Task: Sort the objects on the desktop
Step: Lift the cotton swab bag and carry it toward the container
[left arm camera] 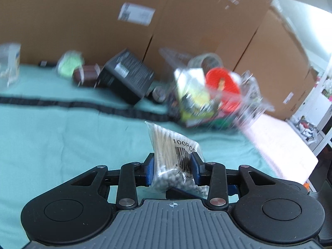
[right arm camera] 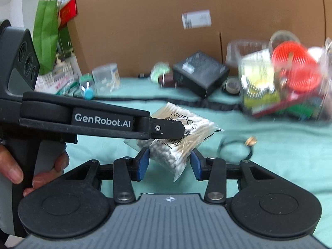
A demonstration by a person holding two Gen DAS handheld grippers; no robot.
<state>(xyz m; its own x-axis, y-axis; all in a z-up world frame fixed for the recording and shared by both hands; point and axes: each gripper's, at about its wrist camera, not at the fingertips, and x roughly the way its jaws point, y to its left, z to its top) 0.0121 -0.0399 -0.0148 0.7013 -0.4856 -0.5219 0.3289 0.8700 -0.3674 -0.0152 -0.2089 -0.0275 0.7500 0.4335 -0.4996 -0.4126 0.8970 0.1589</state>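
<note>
Left wrist: left gripper (left arm camera: pixel 172 171) angled down, clamping cotton-swab bag (left arm camera: pixel 175 153).

A clear bag of cotton swabs (left arm camera: pixel 176 161), printed "100PCS", hangs tilted above the teal cloth (left arm camera: pixel 62 134).

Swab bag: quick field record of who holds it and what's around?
item: swab bag, clear, printed 100PCS
left gripper: shut on the bag, pads pressing both sides
right gripper: pads flank the bag's end, contact unclear
bag position: seems lifted off the teal cloth
hand: wrapped on the left gripper's handle
clear bin: ahead, full of mixed items, blurred
black box: behind, tilted
backdrop: cardboard boxes
</note>
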